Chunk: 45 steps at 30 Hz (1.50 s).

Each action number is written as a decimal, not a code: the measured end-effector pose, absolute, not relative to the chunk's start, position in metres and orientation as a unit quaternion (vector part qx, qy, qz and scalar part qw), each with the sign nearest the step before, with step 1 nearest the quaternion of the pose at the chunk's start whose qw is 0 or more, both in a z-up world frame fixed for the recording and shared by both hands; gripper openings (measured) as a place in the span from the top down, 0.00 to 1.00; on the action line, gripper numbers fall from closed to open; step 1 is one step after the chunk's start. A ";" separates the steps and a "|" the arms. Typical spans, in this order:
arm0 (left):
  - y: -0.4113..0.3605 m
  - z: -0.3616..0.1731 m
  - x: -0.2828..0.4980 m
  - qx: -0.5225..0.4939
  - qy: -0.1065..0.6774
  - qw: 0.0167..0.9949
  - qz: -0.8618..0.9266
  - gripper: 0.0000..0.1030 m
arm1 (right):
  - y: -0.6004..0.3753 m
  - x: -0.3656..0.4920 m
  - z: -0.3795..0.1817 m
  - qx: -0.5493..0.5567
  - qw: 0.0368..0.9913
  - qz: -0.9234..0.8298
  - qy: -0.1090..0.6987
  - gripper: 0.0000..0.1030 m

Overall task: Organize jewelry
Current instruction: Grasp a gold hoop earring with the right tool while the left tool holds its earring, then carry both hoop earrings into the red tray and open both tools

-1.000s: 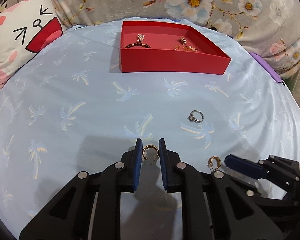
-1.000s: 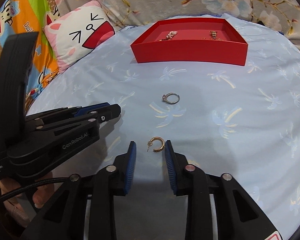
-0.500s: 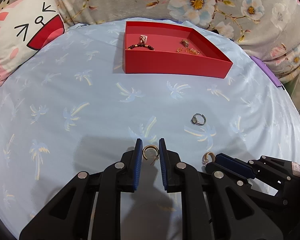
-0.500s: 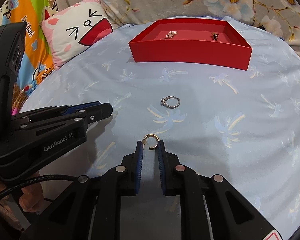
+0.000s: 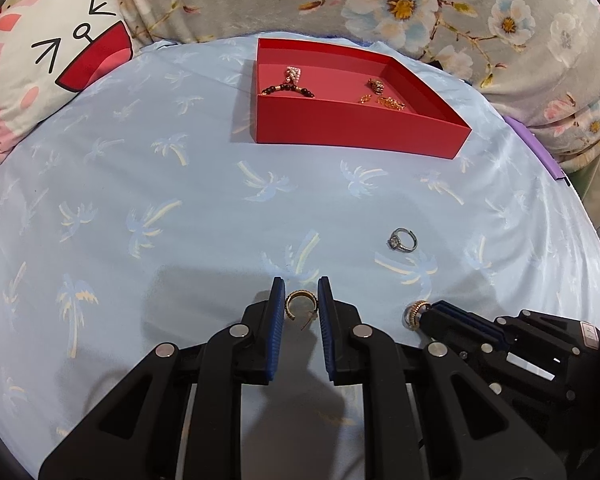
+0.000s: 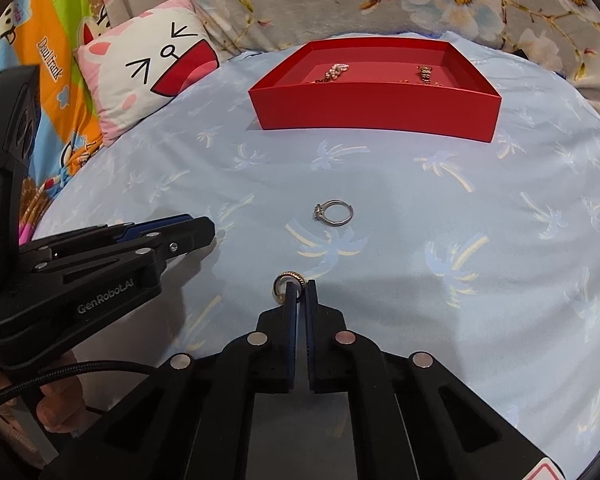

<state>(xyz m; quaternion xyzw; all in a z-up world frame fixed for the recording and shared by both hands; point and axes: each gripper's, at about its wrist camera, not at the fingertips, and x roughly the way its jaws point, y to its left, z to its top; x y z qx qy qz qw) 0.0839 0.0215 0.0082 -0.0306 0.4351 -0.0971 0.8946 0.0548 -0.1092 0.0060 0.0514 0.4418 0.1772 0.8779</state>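
On the palm-print sheet (image 5: 148, 184), the left gripper (image 5: 301, 294) pinches a gold hoop earring (image 5: 300, 305) between its blue pads. Farther right, a silver ring (image 5: 403, 239) lies loose below the red tray (image 5: 356, 130). The right gripper (image 6: 300, 288) is pressed together on a second gold hoop (image 6: 285, 283).

Counted: two gold hoop earrings, first (image 5: 301, 305) and second (image 5: 414, 314). One silver ring (image 5: 403, 239). One red tray (image 5: 352, 128). One beaded bracelet (image 5: 288, 87) inside it; the small gold pieces (image 5: 382, 96) beside it defy a sure count. One cat-face pillow (image 5: 52, 68).
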 end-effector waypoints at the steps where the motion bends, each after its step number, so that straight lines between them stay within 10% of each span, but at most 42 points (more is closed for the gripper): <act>1: 0.022 0.009 0.084 -0.030 0.435 0.895 -0.097 0.84 | -0.112 0.056 0.006 0.055 0.878 0.175 0.442 0.98; 21: 0.015 0.040 0.100 -0.020 0.406 0.907 -0.109 0.84 | -0.174 0.095 0.059 0.084 0.901 0.144 0.401 0.98; 41: -0.030 0.060 0.275 -0.033 0.391 0.912 -0.120 0.84 | -0.208 0.266 0.044 0.116 0.906 0.088 0.397 0.98; 45: -0.032 0.047 0.292 -0.046 0.404 0.907 -0.106 0.83 | -0.208 0.269 0.045 0.118 0.911 0.086 0.385 0.86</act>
